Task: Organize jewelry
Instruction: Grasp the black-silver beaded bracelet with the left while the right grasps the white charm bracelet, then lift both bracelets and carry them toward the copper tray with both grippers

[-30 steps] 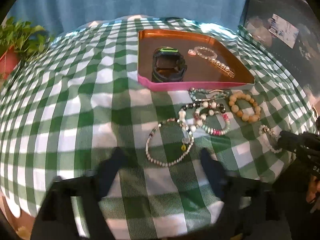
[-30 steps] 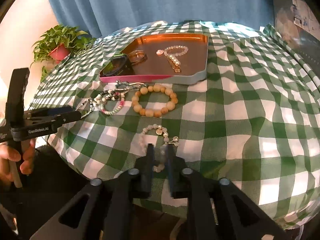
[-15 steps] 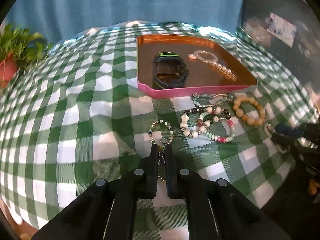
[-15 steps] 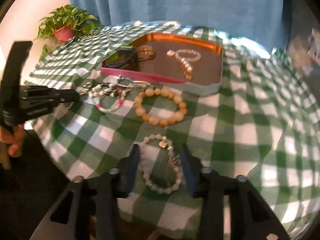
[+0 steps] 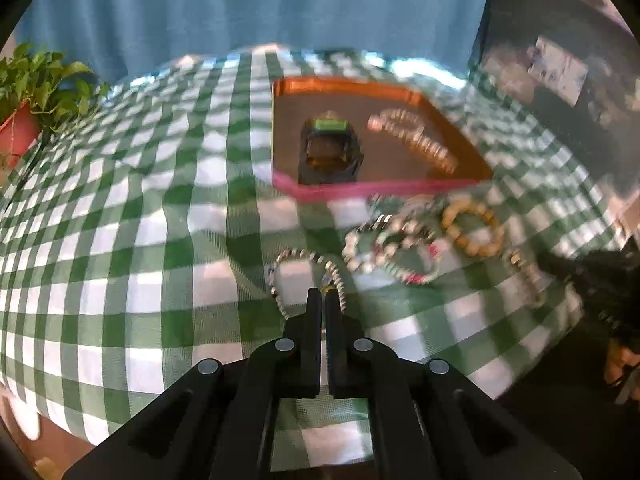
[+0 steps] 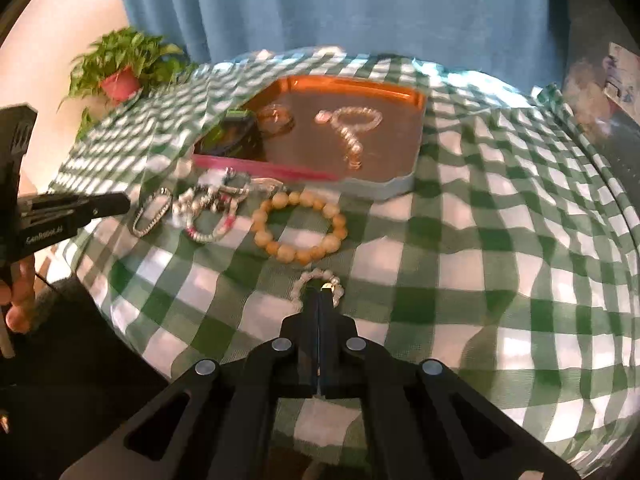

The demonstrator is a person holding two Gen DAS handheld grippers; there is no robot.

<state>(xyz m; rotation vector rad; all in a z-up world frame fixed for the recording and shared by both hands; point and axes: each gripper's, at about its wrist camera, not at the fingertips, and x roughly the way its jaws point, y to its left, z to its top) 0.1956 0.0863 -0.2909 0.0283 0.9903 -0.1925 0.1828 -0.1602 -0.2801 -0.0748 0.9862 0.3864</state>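
My left gripper [image 5: 323, 295] is shut on a silver chain bracelet [image 5: 308, 266], whose loop lies on the checked cloth ahead of the tips. My right gripper [image 6: 320, 294] is shut on a pale pearl bracelet [image 6: 318, 282] at the cloth's near edge. A tan wooden bead bracelet [image 6: 298, 226] and a tangle of mixed bead bracelets [image 6: 208, 212] lie between them, in front of the tray [image 6: 376, 192]. The tray holds a black-and-green watch [image 5: 329, 151], a ring [image 6: 276, 120] and a pearl piece [image 6: 352, 128].
A potted plant [image 6: 120, 68] stands at the table's far left. A blue curtain [image 6: 340, 8] hangs behind. The green-and-white cloth [image 5: 120, 208] drops off at the near edge. My left gripper shows from the side in the right wrist view [image 6: 114, 204].
The left gripper closed on the silver chain bracelet, which bunched up. The right gripper opened, then shut on the pearl bracelet. Both views shifted and blurred slightly.
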